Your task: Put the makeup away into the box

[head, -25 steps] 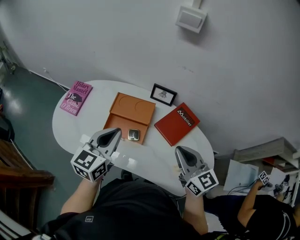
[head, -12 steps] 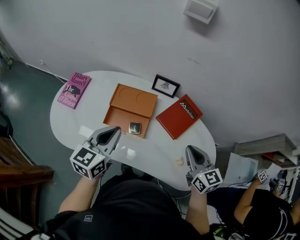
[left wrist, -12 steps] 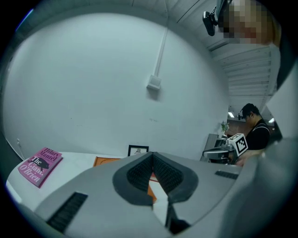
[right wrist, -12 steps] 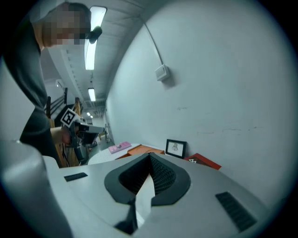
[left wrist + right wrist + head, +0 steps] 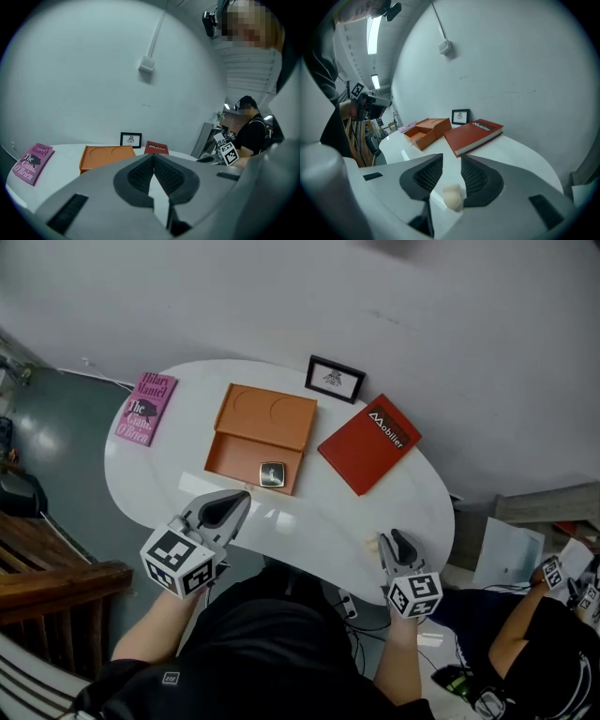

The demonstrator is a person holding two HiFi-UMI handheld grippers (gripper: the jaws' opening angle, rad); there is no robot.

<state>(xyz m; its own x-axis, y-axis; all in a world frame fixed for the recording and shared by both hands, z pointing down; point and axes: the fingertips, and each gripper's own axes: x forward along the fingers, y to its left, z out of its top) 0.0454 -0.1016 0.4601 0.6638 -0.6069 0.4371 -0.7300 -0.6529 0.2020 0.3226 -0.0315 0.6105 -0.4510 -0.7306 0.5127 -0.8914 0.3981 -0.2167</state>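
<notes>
An orange box point(image 5: 221, 452) lies open in the middle of the white table point(image 5: 150, 474), its lid flat behind it. A small square compact point(image 5: 272, 473) rests inside. A beige makeup sponge point(image 5: 452, 196) lies on the table near its front right edge. My right gripper point(image 5: 451, 159) hangs low over it; its jaws have just been opening and stand a little apart with the sponge between them, not pressed. In the head view this gripper point(image 5: 387, 540) is at the table's near right rim. My left gripper point(image 5: 242, 495) is shut and empty, near the front edge before the box.
A red book point(image 5: 370, 443) lies right of the box, a pink book point(image 5: 143, 409) at the far left, and a small framed picture point(image 5: 335, 378) stands by the wall. Another person point(image 5: 548, 634) sits to the lower right. A wooden bench point(image 5: 56, 596) stands at the left.
Both grippers have sunk toward the table, the right one much further, down to the sponge at the near right rim. Its jaws have parted slightly.
</notes>
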